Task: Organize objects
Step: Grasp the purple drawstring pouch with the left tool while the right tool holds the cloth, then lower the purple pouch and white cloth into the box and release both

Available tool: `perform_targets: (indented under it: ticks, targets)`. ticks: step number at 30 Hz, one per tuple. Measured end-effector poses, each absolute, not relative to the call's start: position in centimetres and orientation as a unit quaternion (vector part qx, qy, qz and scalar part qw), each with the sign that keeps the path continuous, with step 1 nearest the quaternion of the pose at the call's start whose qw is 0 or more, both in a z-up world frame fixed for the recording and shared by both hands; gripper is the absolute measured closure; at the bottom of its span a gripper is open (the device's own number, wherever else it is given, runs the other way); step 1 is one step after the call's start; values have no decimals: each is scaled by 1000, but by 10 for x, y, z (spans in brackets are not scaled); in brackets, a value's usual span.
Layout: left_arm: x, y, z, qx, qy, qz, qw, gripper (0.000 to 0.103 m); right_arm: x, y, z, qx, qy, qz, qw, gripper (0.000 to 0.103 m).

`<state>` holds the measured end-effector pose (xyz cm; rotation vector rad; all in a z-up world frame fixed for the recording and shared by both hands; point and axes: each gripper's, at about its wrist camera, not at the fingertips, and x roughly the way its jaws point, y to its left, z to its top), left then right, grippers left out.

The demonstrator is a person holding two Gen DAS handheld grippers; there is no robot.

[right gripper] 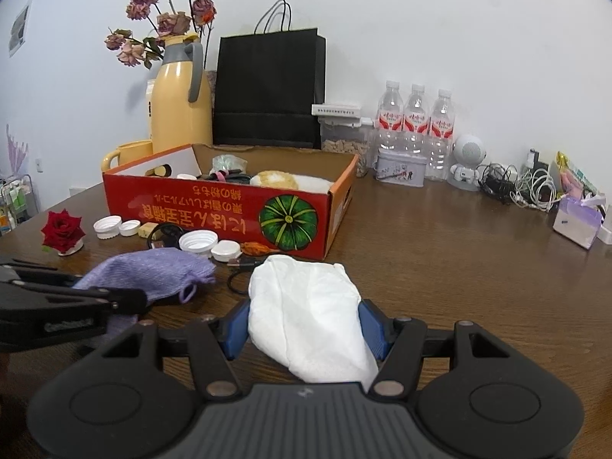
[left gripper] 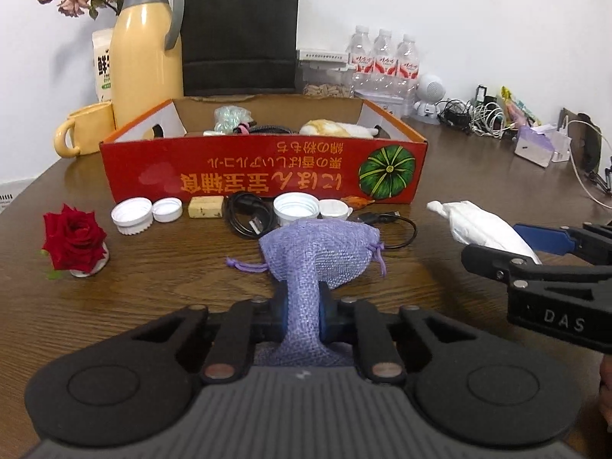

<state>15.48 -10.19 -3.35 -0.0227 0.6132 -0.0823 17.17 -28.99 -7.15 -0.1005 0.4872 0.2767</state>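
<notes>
while the left gripper (left gripper: 303, 308) is clenched on the neck of a purple mesh pouch (left gripper: 325, 252), the pouch's body bulges out past the pads and lies on the wooden table (left gripper: 160, 290). no earlier view is given, so only the grip itself is told. the right gripper (right gripper: 304, 329) is grasping a white cloth bundle (right gripper: 306, 306), its blue pads (right gripper: 235, 329) pressing both sides of the cloth.

in the left wrist view, a red cardboard box (left gripper: 264, 170) with a pumpkin picture stands at 12 o'clock from the pouch, open at the top, with a plush toy (left gripper: 336, 128) and some cables inside. just in front of its wall lie white bottle caps (left gripper: 132, 214), a black cable (left gripper: 246, 216) and a small beige block (left gripper: 205, 206). a red rose (left gripper: 73, 237) sits at 9 o'clock, and the cloth bundle at 3 o'clock.
</notes>
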Motion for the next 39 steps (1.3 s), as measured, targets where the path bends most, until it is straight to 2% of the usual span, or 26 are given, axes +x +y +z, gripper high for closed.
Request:
perform_targets:
  ticks: [10, 21, 30, 39]
  targets:
    - [145, -79, 4, -9, 243, -52, 969, 90, 165, -263, -55, -59, 203, 165, 963, 45]
    - [197, -44, 54, -29, 175, -27, 984, 90, 208, -209, -7, -61, 155, 175, 970, 45]
    - [268, -27, 59, -53, 173, -13, 983, 90, 281, -174, 6, -60, 155, 155, 974, 45]
    - [330, -13, 38, -70, 207, 9, 976, 90, 352, -162, -16, -43, 184, 128, 974, 45]
